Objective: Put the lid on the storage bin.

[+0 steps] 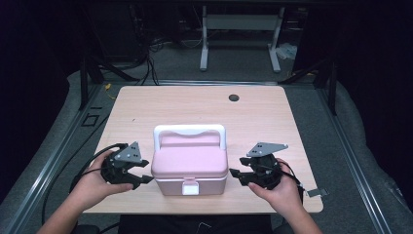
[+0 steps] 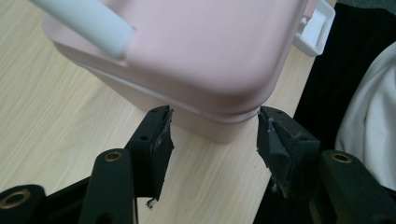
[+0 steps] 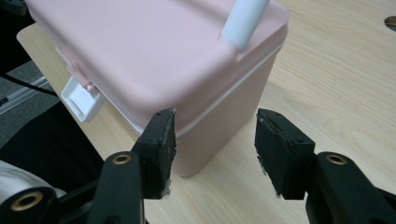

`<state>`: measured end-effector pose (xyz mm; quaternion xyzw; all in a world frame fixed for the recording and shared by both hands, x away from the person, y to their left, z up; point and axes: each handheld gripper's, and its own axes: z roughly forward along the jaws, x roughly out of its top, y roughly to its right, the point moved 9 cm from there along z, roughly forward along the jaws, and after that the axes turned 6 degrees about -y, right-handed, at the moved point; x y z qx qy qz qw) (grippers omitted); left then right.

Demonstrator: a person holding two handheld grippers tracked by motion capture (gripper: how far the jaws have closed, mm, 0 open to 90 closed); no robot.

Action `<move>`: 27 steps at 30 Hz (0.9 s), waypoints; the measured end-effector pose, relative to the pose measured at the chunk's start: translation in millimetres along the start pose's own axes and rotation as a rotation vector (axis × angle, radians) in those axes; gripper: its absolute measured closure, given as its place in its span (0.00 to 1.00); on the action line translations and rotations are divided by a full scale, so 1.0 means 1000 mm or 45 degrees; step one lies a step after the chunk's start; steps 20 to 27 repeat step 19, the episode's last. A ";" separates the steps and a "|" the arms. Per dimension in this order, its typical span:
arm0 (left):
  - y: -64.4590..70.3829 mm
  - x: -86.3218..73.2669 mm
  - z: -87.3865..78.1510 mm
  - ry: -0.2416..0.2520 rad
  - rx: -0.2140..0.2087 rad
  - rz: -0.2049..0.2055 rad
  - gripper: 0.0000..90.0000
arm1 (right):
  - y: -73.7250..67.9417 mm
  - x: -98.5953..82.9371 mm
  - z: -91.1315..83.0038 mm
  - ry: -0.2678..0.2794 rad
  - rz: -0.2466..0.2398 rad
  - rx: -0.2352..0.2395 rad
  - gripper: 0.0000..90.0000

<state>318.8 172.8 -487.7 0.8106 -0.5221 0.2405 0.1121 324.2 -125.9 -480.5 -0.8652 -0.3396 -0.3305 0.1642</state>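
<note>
A person's two hands flanked a pink lidded box [image 1: 189, 163] at the near edge of a light-wood bench [image 1: 146, 105], seen from above. At left, the left gripper [image 1: 144, 171] sat w/ its jaws spread, tips just beside the box's left lower corner; in the left gripper view the jaws straddled that corner [image 2: 224, 116], apart from the plastic, neither pad pressing. Centre: the box stood upright, lid down, its white handle [image 1: 189, 130] raised over the back of the lid & a white front latch [image 1: 190, 187] facing the person. At right, the right gripper [image 1: 234, 176] mirrored the first, jaws spread, tips near the box's right lower corner; in the right gripper view the left jaw overlapped the corner, contact hard to tell, while the other jaw stood clear over bare wood. Farther back on the bench, right of centre, a dark round cable hole [image 1: 234, 97].
</note>
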 end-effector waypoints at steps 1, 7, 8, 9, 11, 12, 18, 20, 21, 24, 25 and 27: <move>0.000 -0.002 0.000 0.006 -0.009 -0.006 0.49 | 0.002 0.000 -0.001 0.004 0.003 -0.002 0.53; -0.004 -0.010 -0.004 0.067 0.002 -0.064 0.48 | 0.012 -0.002 -0.001 0.006 0.030 -0.036 0.53; -0.007 -0.013 -0.003 0.072 0.007 -0.078 0.48 | 0.014 -0.004 0.001 0.006 0.039 -0.044 0.53; -0.009 -0.016 -0.002 0.065 0.006 -0.088 0.48 | 0.017 -0.004 0.002 0.007 0.043 -0.059 0.53; -0.015 -0.020 0.001 0.045 0.027 -0.103 0.48 | 0.022 -0.007 0.006 -0.001 0.043 -0.077 0.53; -0.017 -0.022 0.002 0.036 0.026 -0.109 0.49 | 0.027 -0.008 0.008 -0.005 0.048 -0.099 0.52; -0.028 -0.028 0.013 0.031 0.013 -0.157 0.49 | 0.049 -0.017 0.019 -0.049 0.101 -0.126 0.48; -0.028 -0.028 0.013 0.031 0.013 -0.157 0.49 | 0.050 -0.019 0.020 -0.053 0.105 -0.127 0.48; -0.028 -0.028 0.013 0.031 0.013 -0.157 0.49 | 0.050 -0.019 0.020 -0.053 0.105 -0.127 0.48; -0.028 -0.028 0.013 0.031 0.013 -0.157 0.49 | 0.050 -0.019 0.020 -0.053 0.105 -0.127 0.48; -0.028 -0.028 0.013 0.031 0.013 -0.157 0.49 | 0.050 -0.019 0.020 -0.053 0.105 -0.127 0.48; -0.028 -0.028 0.013 0.031 0.013 -0.157 0.49 | 0.050 -0.019 0.020 -0.053 0.105 -0.127 0.48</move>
